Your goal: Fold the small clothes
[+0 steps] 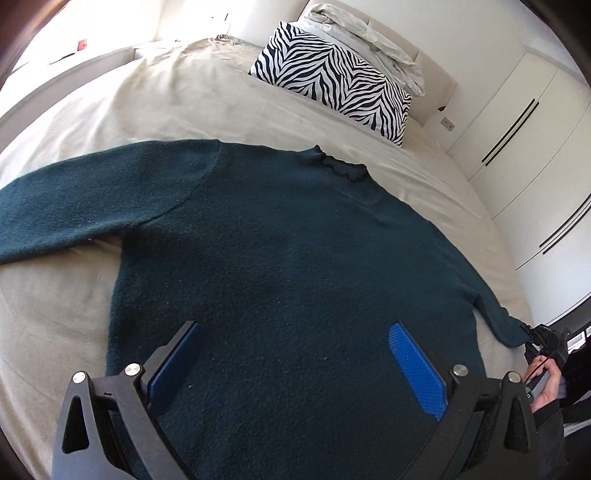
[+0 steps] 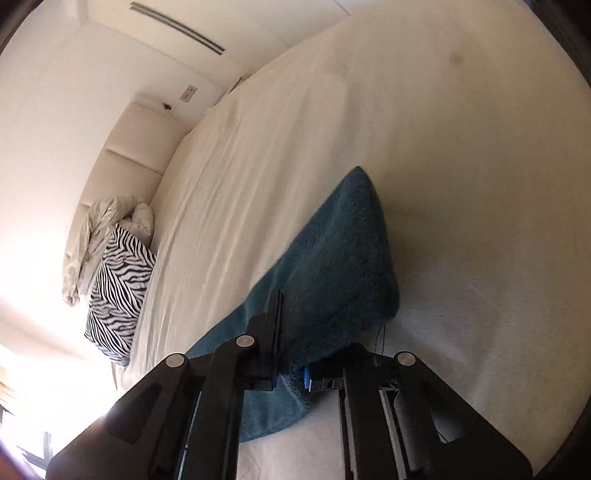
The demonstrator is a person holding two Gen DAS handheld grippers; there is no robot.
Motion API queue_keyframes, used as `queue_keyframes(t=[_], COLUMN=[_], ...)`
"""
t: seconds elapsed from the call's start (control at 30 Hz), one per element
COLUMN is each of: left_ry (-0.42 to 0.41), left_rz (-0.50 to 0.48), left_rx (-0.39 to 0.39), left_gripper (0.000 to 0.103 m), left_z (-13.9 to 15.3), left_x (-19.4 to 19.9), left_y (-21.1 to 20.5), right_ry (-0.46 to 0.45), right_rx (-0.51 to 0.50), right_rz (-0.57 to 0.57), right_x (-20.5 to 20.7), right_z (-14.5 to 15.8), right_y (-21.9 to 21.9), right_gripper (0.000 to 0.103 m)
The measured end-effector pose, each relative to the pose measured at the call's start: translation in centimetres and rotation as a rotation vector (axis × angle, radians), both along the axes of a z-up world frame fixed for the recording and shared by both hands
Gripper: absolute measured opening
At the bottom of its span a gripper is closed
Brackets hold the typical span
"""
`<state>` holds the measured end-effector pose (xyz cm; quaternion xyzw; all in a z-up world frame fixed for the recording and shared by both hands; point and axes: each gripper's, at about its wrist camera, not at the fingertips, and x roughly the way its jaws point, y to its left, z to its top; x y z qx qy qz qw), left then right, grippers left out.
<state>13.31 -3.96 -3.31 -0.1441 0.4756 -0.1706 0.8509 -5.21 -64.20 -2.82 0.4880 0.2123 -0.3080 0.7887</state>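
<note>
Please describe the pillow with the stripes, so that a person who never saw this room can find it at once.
Start at the wide bed under a beige cover, where a dark green sweater lies flat. Follow the bed to its head end, near the white wardrobe doors. There the zebra pillow lies beside crumpled pale bedding; only it carries black-and-white stripes.

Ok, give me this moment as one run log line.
stage: sleeve fold start | sweater: flat on bed | right gripper: shut on sleeve cuff | left gripper: open above hem
</note>
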Motion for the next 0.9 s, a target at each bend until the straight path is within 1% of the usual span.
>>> queue_keyframes(t=[0.03,0.1,0.17,0.23,0.3,0.33,0.4,0.47,0.57,0.63,0.67,0.7,0.73,0.77,0.8,0.83,0.9], left_ry=[0.004,0.024,0.036,0.042,0.06,0.069,0.09,0.107,0.14,0.164,0.175,0.184,0.194,0.206,0.217,0.23,0.271], left_rz=[-0.009,-0.026,-0.032,-0.034,-0.016,-0.01,0.003,0.006,-0.002,-0.007,-0.013,-0.019,-0.025,-0.031,-0.037,-0.044,-0.047], left_rx=[-0.034,-0.095,-0.146,-0.199,-0.246,-0.283,-0.338,-0.359,-0.39,-0.406,-0.415,-0.424,-0.435,-0.445,-0.459,-0.473,-0.488], left_gripper=[0.094,0.087,0.087,0.087,0.087,0.087,0.087,0.087,0.088,0.089,0.09,0.091,0.092,0.093,0.095,0.096,0.096], left_z=[0.0,0.0,0.0,-0.1,-0.4,-0.7,-1.2,-1.6,-2.5,-3.1,-3.3,-3.5,-3.8,-4.0,-4.3,-4.6,-5.4], left_x=[0.5,1.4,2.0,2.5,3.0,3.1,3.4,3.7,4.1,4.6,4.8,5.0,5.2,5.5,5.7,6.0,6.5], left_y=[0.0,0.0,0.1,0.4,1.0,1.4,2.1,2.7,3.1,3.0,2.7,2.5,2.1,1.7,1.2,0.7,-0.5], right_ry=[0.0,0.003,0.006,-0.002,0.013,0.018,0.033,0.081,0.162,0.215,0.226,0.217,0.191,0.166,0.147,0.126,0.083], right_rx=[-0.032,-0.099,-0.171,-0.226,-0.295,-0.317,-0.346,-0.376,-0.366,-0.353,-0.333,-0.301,-0.287,-0.284,-0.271,-0.25,-0.205], right_rz=[0.04,0.134,0.246,0.376,0.524,0.584,0.705,0.801,0.903,0.946,0.966,0.983,0.991,0.99,0.988,0.985,0.954], right_x=[1.2,4.5,8.2,12.4,16.7,18.5,21.6,24.0,26.0,26.0,24.4,24.1,23.0,22.0,21.8,20.6,19.1], right_z=[1.5,4.5,7.1,9.1,10.1,10.2,9.3,7.2,3.4,0.4,-1.0,-1.8,-2.7,-2.9,-2.8,-2.6,-2.3], right_y=[1.2,3.9,7.4,12.6,18.3,21.1,27.0,32.5,38.7,41.2,43.4,43.4,44.1,44.5,44.2,43.9,42.3], right_gripper=[0.007,0.007,0.007,0.007,0.007,0.007,0.007,0.007,0.007,0.01,0.012,0.019,0.022,0.025,0.032,0.049,0.064])
